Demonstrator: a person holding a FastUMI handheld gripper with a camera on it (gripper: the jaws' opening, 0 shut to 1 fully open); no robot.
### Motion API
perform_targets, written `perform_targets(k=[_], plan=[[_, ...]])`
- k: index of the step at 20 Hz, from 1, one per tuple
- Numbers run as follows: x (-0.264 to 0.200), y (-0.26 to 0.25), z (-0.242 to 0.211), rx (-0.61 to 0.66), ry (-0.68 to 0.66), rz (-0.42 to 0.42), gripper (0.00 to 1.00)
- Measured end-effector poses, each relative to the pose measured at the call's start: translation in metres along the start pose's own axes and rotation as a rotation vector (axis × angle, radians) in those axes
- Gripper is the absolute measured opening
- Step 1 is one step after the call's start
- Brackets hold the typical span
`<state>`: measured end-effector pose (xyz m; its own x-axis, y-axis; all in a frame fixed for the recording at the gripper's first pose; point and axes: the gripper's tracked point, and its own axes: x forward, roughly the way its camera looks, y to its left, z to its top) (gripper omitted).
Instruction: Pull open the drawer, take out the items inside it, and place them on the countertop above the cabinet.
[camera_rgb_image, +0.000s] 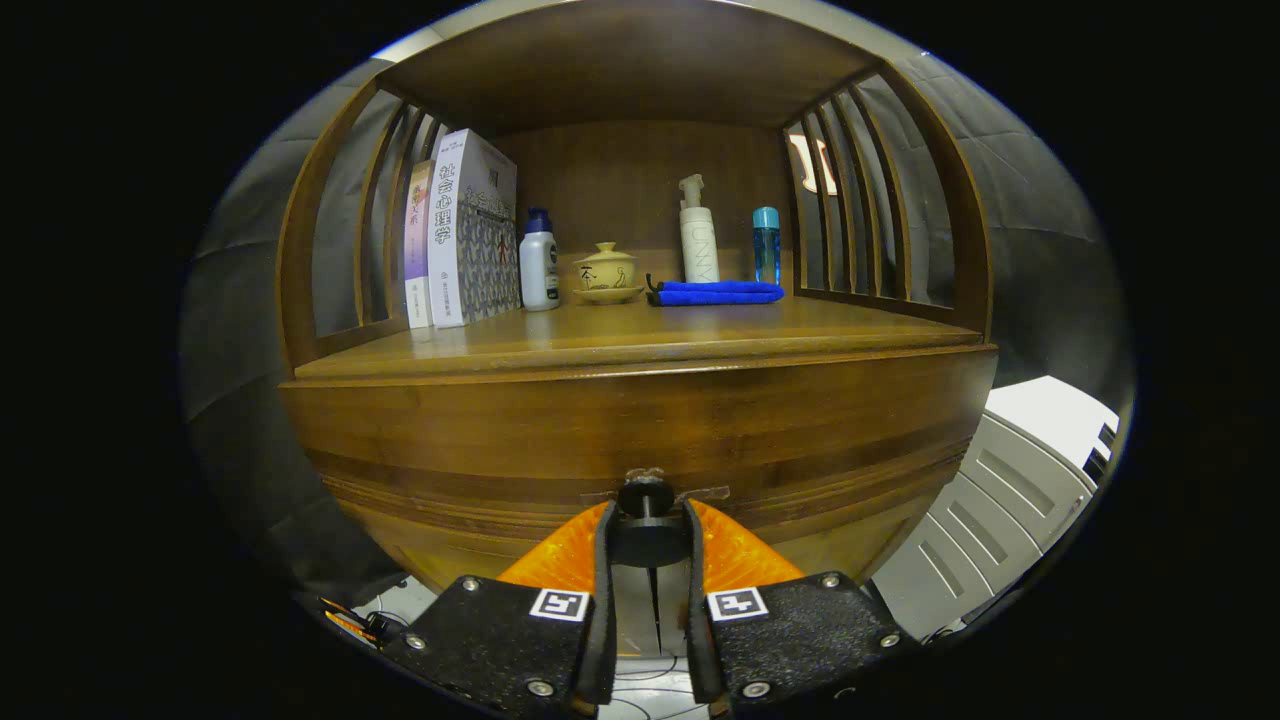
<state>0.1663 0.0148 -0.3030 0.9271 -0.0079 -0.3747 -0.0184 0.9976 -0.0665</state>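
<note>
The wooden cabinet's drawer front (640, 440) curves across just ahead of my fingers, and no gap shows around it. Its dark round knob (645, 500) sits between my fingertips, and the knob's wider disc fills the space from one finger to the other. My gripper (647, 535) is shut on this knob, a finger pressing on each side. Above the drawer lies the wooden countertop (640, 345), under a shelf roof. The drawer's inside is hidden.
At the back of the countertop stand books (460, 235), a white bottle with a blue cap (538, 262), a lidded tea bowl (606, 272), a folded blue cloth (715, 292), a white pump bottle (698, 235) and a blue bottle (766, 243). A white plastic drawer unit (1000, 490) stands right of the cabinet.
</note>
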Motion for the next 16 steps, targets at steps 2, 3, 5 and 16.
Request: perform_targets(k=[2,3,5,16], plan=[[-0.013,-0.004,-0.003,-0.019,-0.01,0.004,0.29],[-0.021,-0.004,-0.006,-0.019,-0.015,0.008,0.29],[-0.036,-0.004,-0.011,-0.003,-0.015,0.013,0.29],[-0.121,-0.005,-0.046,0.074,0.027,0.004,0.29]])
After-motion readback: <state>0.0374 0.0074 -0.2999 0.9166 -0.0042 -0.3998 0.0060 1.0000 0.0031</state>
